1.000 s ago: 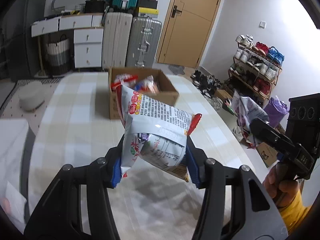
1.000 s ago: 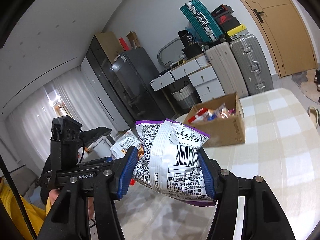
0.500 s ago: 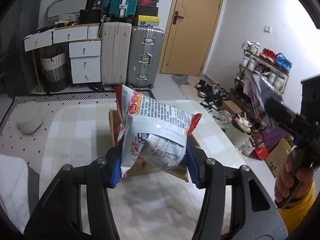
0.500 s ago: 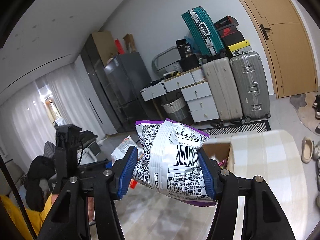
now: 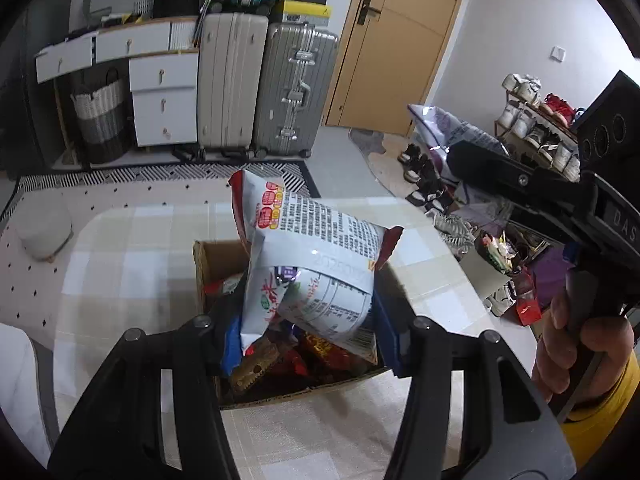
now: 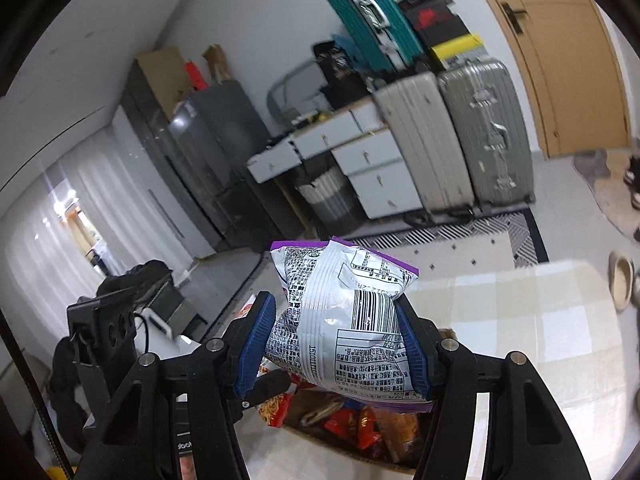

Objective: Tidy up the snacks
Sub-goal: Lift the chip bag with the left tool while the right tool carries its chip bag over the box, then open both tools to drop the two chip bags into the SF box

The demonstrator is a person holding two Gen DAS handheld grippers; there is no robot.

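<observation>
left gripper [image 5: 306, 330] fingers clamped on a red-edged snack bag [image 5: 312, 264], right gripper [image 6: 334, 346] squeezing a purple-edged bag [image 6: 344, 320], both above the cardboard box [image 5: 208, 256] (half full) on the checked desk [image 5: 132, 248]

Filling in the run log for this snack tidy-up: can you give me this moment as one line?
left gripper: jaws shut on red-edged snack bag | right gripper: jaws shut on purple-edged snack bag | both above cardboard box | box: holds snacks

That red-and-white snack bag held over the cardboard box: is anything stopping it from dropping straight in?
No lid or flap shows over the open brown cardboard box. The red-and-white snack bag hangs above it in the left tool. Below lies only a pile of red snack packets, which it would land on.
</observation>
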